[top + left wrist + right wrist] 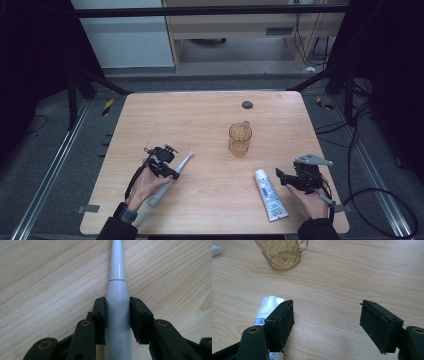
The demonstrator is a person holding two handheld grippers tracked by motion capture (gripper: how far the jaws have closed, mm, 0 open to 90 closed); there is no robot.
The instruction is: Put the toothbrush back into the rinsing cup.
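A white electric toothbrush [184, 161] lies slanted on the wooden table [200, 112] at the front left, head pointing to the far right. My left gripper [171, 173] is shut on its handle; in the left gripper view the pads [100, 315] press both sides of the toothbrush [117, 290]. A white toothpaste tube [270, 195] lies flat at the front right. Just right of it, low over the table, my right gripper [281, 177] is open and holds nothing. In the right gripper view its jaws [327, 315] stand wide apart, the tube's end [268, 306] beside one.
An amber glass cup [240, 138] with a handle stands upright in the middle right of the table, also ahead of the right gripper [282, 255]. A small black round disc [247, 104] sits near the far edge. Cables lie on the floor at the right.
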